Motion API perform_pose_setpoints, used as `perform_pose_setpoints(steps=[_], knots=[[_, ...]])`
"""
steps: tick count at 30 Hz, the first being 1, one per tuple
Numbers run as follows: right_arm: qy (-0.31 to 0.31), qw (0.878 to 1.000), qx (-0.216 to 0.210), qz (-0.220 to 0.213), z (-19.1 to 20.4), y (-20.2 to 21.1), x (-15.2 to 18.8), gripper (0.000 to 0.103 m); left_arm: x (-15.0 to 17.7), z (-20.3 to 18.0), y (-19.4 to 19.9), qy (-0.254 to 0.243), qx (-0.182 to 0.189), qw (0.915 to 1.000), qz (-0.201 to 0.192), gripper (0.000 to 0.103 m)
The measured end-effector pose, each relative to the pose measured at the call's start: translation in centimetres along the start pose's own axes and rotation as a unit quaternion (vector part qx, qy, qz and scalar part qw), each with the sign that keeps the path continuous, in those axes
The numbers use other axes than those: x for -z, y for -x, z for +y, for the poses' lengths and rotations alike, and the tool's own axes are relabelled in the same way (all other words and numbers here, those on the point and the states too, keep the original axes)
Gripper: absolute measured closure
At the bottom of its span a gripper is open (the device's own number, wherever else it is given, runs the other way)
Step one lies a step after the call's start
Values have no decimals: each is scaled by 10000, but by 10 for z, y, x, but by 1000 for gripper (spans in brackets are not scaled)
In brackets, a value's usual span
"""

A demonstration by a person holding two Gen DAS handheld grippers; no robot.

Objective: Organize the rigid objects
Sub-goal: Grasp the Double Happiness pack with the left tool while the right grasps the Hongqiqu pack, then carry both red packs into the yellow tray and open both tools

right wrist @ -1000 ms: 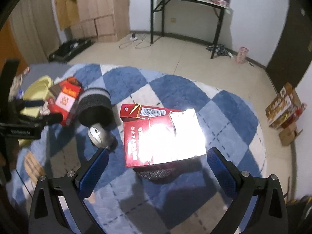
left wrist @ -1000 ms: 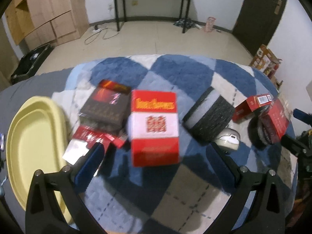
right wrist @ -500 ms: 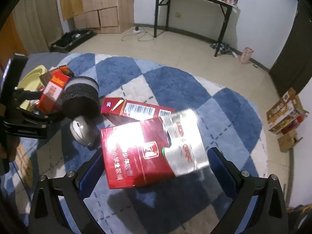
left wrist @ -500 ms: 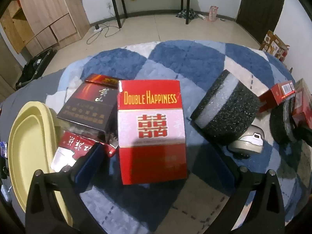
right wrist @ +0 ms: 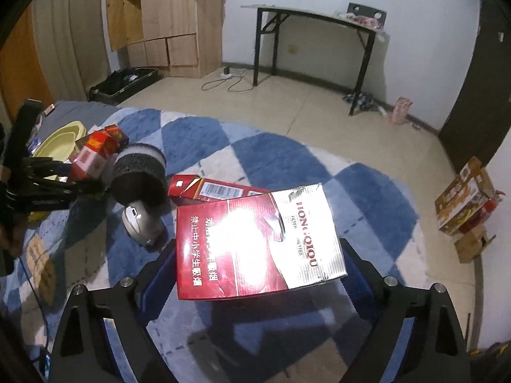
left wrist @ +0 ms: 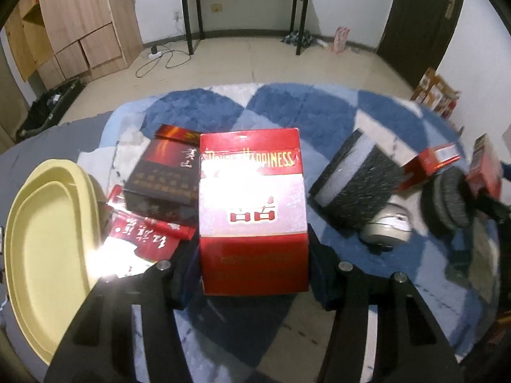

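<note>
A red and white Double Happiness box (left wrist: pixel 254 210) lies on the blue checked blanket (left wrist: pixel 287 111). My left gripper (left wrist: pixel 254 255) is closing, its pads pressed on the box's two sides. In the right wrist view a red and silver cigarette box (right wrist: pixel 258 242) sits between the fingers of my right gripper (right wrist: pixel 257 255). Those jaws are closing too, and both blue pads (right wrist: pixel 163 265) meet the box's edges. The left wrist view catches this second box (left wrist: pixel 485 166) at the far right, above a black foam disc (left wrist: pixel 447 201).
A yellow tray (left wrist: pixel 48 239) lies at the left, beside a dark box (left wrist: pixel 163 172) and a flat red pack (left wrist: pixel 143 236). A black foam cylinder (left wrist: pixel 354 185), a silver mouse (left wrist: pixel 386 226) and a slim red carton (left wrist: pixel 428 166) sit between the two grippers. Floor lies beyond the blanket.
Both pairs of jaws came in from wide open to the sides of their boxes. The red and silver box turned and now lies squarer between the right fingers.
</note>
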State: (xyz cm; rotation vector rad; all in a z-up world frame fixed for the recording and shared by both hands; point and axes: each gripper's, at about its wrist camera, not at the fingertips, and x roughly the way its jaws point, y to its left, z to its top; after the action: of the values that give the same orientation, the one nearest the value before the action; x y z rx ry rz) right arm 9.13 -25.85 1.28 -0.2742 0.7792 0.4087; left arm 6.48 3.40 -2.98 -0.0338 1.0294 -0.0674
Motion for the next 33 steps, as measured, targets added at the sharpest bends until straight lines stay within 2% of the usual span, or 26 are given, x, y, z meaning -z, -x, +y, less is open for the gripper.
perform_pose_setpoints(steps=[3, 6, 10, 13, 17, 21, 25, 29, 33], knots=[[-119, 9999, 29, -48, 0, 10, 3, 10, -1, 4, 18, 2, 148, 9998, -101, 45], [-235, 9997, 62, -57, 2, 16, 7, 10, -1, 5, 31, -122, 111, 9997, -195, 45], [-278, 9996, 39, -103, 7, 21, 11, 11, 2, 11, 42, -131, 218, 9996, -144, 45], [-453, 9986, -241, -154, 7, 22, 10, 11, 4, 20, 49, 13, 507, 9987, -67, 45], [-651, 9968, -409, -206, 3, 18, 11, 11, 5, 21, 57, 33, 518, 9985, -160, 45], [-762, 9961, -375, -249, -1, 23, 11, 11, 5, 27, 57, 272, 757, 9967, -133, 45], [-678, 9964, -239, -451, 1, 39, 5, 11, 3, 39, 62, 304, 776, 9965, -100, 45], [76, 9971, -277, -710, 43, 65, -12, 11, -5, 74, 87, 457, 702, 9960, -310, 45], [700, 9916, -711, -820, 112, 72, -32, 11, -6, 125, 110, 451, 143, 9982, -370, 45]])
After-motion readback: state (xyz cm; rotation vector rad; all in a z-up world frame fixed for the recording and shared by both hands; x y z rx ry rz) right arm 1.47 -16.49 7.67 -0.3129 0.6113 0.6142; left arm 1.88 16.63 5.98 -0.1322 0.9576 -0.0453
